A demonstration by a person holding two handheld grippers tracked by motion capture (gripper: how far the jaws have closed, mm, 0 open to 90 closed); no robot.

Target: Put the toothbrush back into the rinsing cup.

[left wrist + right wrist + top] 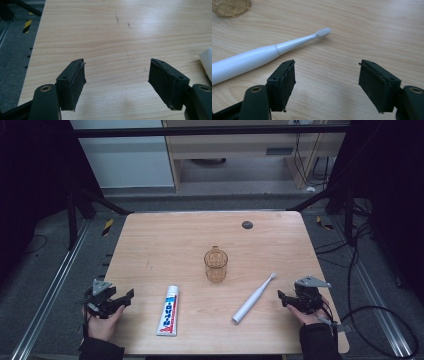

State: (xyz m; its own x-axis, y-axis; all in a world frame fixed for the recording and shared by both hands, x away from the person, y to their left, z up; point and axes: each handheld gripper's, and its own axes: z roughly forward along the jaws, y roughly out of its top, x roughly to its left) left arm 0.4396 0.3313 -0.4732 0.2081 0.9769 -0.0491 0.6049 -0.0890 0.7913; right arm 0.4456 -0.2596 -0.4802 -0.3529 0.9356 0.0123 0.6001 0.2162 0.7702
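Observation:
A clear amber cup [216, 264] with a handle stands upright at the middle of the wooden table [165, 235]. A white toothpaste tube [168, 310] lies flat near the front, left of centre. A white electric toothbrush [253, 298] lies at an angle to the right, bristles toward the far right. My left gripper [126, 298] rests open at the front left, left of the tube, with bare wood between its pads [75, 82]. My right gripper [283, 299] is open at the front right, just right of the toothbrush [259, 58]; the cup's base [230, 7] shows at the top left.
A small dark round disc [247, 225] is set in the table near its far edge. The tube's white end [207, 62] peeks in at the right of the left gripper view. Metal rails, cables and a cabinet surround the table on the floor beyond.

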